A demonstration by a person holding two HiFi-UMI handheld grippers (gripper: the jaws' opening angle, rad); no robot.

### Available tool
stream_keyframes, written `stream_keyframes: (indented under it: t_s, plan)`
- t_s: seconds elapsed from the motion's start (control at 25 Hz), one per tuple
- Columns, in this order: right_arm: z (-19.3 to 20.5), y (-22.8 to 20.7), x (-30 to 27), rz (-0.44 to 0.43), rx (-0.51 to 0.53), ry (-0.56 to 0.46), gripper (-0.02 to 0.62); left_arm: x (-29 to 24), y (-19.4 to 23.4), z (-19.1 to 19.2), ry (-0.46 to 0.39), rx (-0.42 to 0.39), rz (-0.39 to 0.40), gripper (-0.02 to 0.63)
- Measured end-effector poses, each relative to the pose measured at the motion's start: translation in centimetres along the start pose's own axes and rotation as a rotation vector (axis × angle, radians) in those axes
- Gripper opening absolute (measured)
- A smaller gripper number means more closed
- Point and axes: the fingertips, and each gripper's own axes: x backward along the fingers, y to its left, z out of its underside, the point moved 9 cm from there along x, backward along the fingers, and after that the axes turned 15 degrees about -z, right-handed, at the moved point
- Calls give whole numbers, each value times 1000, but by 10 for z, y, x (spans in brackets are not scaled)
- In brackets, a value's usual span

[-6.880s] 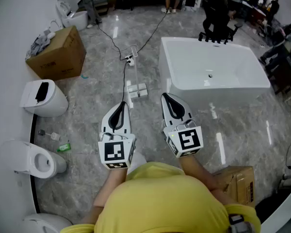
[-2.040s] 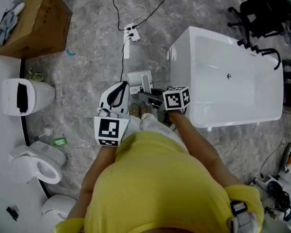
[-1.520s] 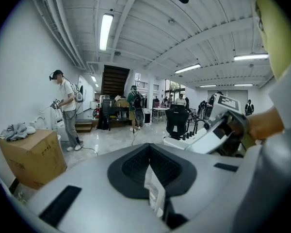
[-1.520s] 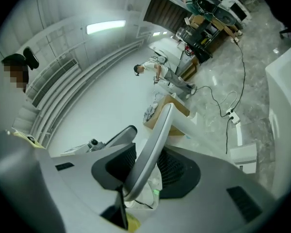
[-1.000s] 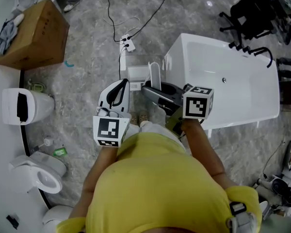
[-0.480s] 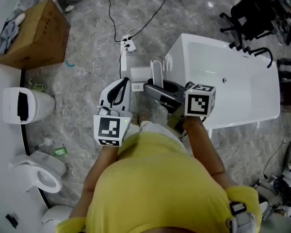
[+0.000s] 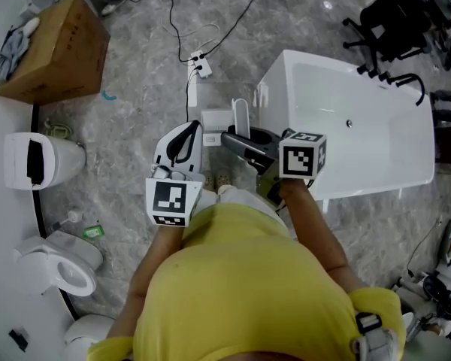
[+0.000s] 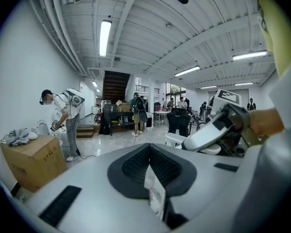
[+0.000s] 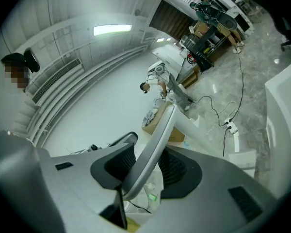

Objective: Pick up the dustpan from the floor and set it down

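Note:
The white dustpan shows in the head view as a flat pan with an upright looped handle, between the bathtub and my left gripper. My right gripper is shut on that handle. In the right gripper view the pale handle runs up between the dark pads, and the pan lies low over the marble floor. I cannot tell whether the pan touches the floor. My left gripper is held level beside it, shut and empty, with its jaws together.
A white bathtub stands right of the dustpan. A power strip with cables lies just beyond it. A cardboard box and toilets line the left wall. Black chairs stand at the far right. People stand far off.
Two seconds ago my right gripper was low by the feet; it has since come up with the dustpan handle. Over the last second it barely shifted. The left gripper stayed put.

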Motion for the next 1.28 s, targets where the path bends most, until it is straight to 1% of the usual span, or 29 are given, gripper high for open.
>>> stream_keyframes:
  t_s: [0.2, 0.52, 0.8, 1.12, 1.28]
  plan:
    - [18, -30, -7, 50, -7, 40, 166, 0, 3, 6, 17, 1, -3, 3]
    - [37, -89, -24, 84, -25, 67, 161, 1, 10, 12, 39, 8, -11, 3]
    - [51, -140, -30, 136, -38, 122, 158, 1, 15, 17, 58, 8, -26, 3]
    - [61, -169, -27, 210, -47, 162, 153, 1, 17, 23, 77, 5, -32, 3]
    - [65, -175, -24, 233, -45, 148, 161, -2, 17, 23, 79, 5, -25, 3]
